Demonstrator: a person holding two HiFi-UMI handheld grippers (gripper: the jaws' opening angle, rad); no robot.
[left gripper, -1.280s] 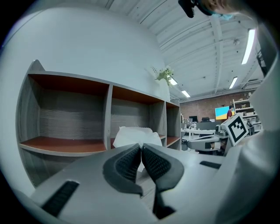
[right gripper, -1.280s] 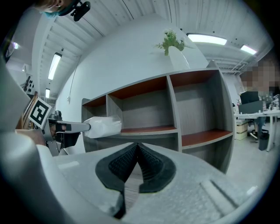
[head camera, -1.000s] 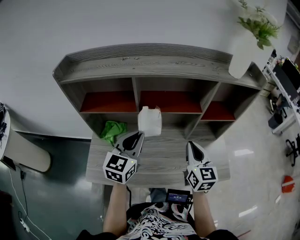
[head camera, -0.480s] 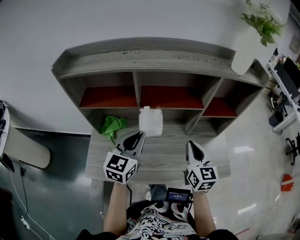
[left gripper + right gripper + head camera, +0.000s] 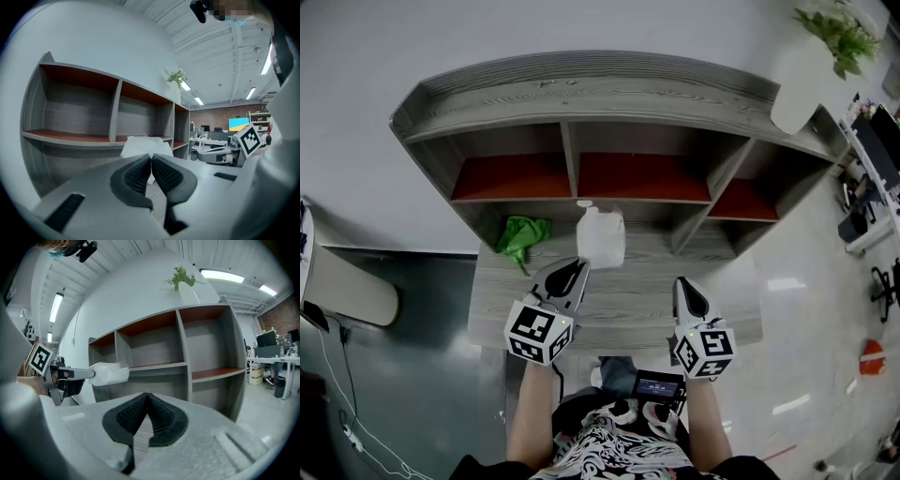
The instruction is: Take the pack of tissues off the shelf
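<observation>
Pack of tissues (image 5: 600, 236) pinched in left gripper (image 5: 575, 269), clear of shelf (image 5: 581, 94) front edge

Shelf (image 5: 581, 94): three upper bays open at the front, free. Cloth (image 5: 522, 235) sits below its left bay. Pack of tissues (image 5: 602, 241) hangs before its middle bay.

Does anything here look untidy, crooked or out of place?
Only the green cloth stands out: it lies crumpled on the lower board, at the left below the shelf. The pack of tissues is pinched at the tips of the shut left gripper.
</observation>
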